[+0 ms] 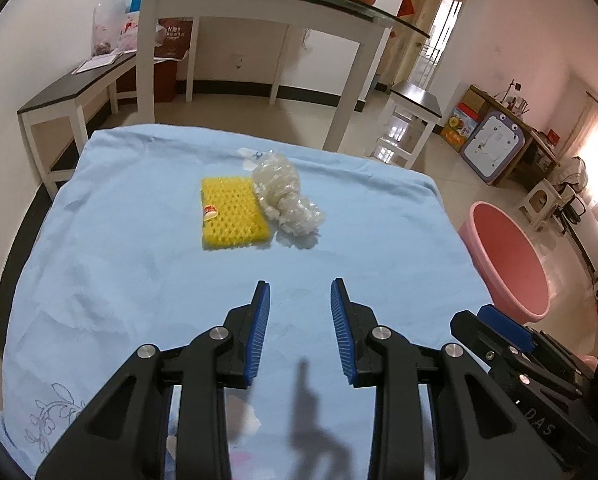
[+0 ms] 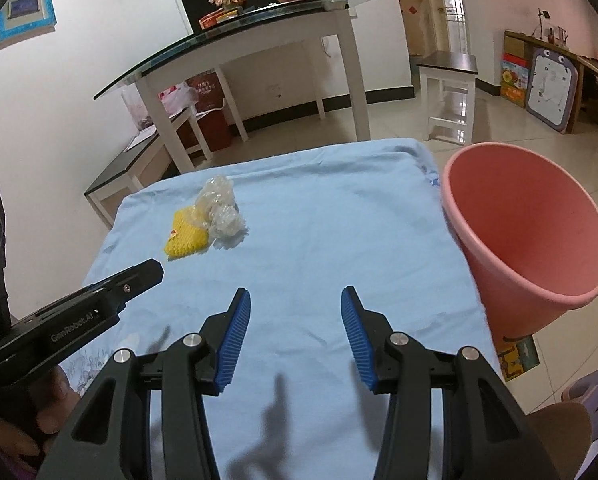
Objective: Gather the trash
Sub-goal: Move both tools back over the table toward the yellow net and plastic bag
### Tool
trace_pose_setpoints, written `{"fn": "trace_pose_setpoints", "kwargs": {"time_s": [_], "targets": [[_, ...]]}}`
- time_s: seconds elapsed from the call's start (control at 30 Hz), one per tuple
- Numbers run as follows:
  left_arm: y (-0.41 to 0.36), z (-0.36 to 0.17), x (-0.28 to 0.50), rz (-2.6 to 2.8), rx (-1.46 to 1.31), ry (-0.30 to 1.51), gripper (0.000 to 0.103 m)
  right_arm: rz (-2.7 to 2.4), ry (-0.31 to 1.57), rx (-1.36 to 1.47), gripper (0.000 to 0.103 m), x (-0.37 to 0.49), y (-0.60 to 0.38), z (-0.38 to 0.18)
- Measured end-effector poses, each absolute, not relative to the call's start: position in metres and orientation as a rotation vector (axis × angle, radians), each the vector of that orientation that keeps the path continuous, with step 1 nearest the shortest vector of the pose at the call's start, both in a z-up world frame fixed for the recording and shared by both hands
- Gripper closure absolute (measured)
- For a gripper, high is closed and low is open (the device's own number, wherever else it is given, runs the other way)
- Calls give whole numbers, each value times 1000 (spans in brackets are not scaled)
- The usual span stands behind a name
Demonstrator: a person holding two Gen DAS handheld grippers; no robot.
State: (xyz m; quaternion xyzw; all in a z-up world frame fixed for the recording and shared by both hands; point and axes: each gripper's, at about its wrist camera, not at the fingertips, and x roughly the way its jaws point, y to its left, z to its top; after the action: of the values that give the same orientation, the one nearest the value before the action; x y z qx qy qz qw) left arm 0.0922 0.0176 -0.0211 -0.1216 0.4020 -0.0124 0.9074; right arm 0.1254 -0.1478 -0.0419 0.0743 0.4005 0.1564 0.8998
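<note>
Left wrist view: the left tongs (image 1: 300, 294) hang released over a table (image 1: 139, 280) draped in smooth pale-blue cloth, their blue ribbed pads (image 1: 261, 332) set in black angular arms, with nothing between them. Ahead on the cloth lies the trash: a flat yellow foam net (image 1: 231, 213), rectangular with a diamond mesh and a small red-and-white sticker near one edge, and touching its right side a crumpled wad of clear plastic wrap (image 1: 285, 196), glossy and lumpy. Both sit near the far middle of the table, well apart from the pads.

Off the table's right edge stands a pink plastic bin (image 1: 511, 264), round and smooth-walled; what can be seen of its inside holds nothing.

From the right wrist view, the right tongs (image 2: 295, 300) are also unclenched and bare, their pads wider apart. The pink bin (image 2: 531, 232) looms just beside the table's right edge, tapering toward its base. The foam net (image 2: 187, 236) and plastic wrap (image 2: 221, 208) lie far left.
</note>
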Motion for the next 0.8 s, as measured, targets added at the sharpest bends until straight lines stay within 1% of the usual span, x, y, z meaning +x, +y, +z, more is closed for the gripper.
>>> {"fn": "trace_pose_setpoints", "kwargs": {"time_s": [0.47, 0.8], "targets": [[64, -37, 94, 26, -311, 847, 71, 370, 867, 133, 56, 145, -124, -55], [94, -43, 111, 50, -367, 862, 71, 415, 874, 121, 56, 168, -101, -59]]}}
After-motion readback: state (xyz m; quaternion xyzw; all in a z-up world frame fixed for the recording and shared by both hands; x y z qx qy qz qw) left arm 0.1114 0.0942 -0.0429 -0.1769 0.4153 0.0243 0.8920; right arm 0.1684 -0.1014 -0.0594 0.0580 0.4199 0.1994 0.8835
